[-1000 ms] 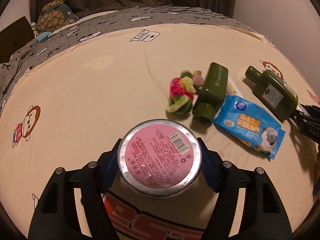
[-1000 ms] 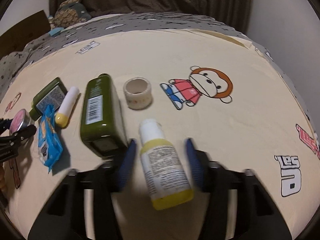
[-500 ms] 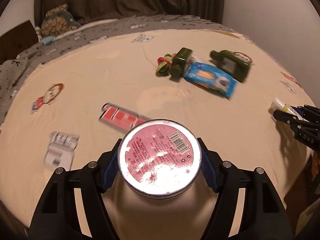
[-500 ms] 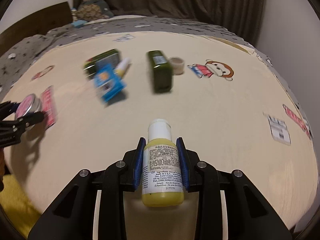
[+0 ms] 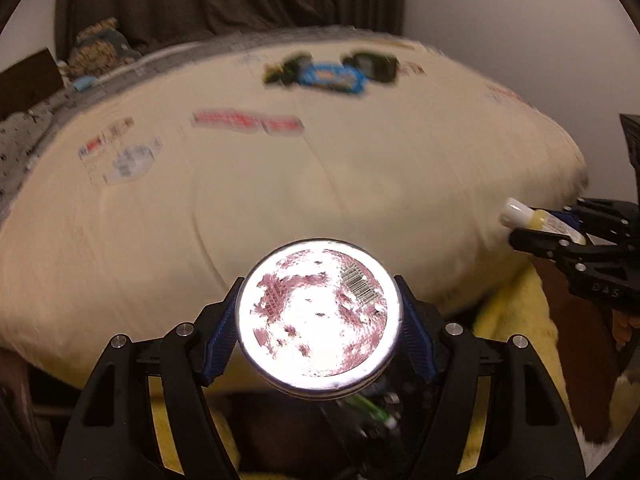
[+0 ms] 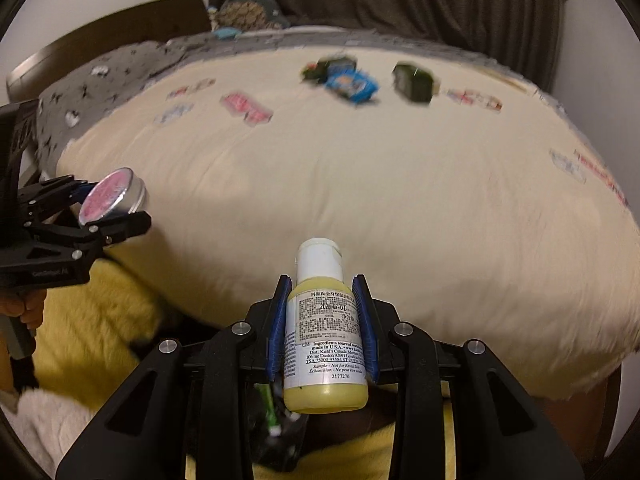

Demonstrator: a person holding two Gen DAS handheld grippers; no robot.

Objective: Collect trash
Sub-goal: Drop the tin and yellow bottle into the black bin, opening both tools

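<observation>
Across a bedroom's cream, cartoon-printed bedspread (image 6: 360,184), a scatter of items lies blurred near the far side: two dark green bottles (image 6: 414,80) with a blue wipes packet (image 6: 352,84) between them. Nearer the camera, past the mattress edge, a yellow fleece blanket (image 6: 92,320) covers the lower area, and a dark container (image 6: 276,432) holding a green item sits just beneath the grippers.

The left gripper (image 5: 320,312) is clamped on a round silver tin (image 5: 319,316) with a pink, barcoded label washed out by glare, its blue pads pressing both sides of the rim; the tin is held aloft off the foot of the bed.

The right gripper (image 6: 322,320) is closed around a small yellow lotion bottle (image 6: 325,344) with a white cap, its printed label facing the lens, held clear of the bedspread and above the dark container. Each gripper shows at the edge of the other's view.
</observation>
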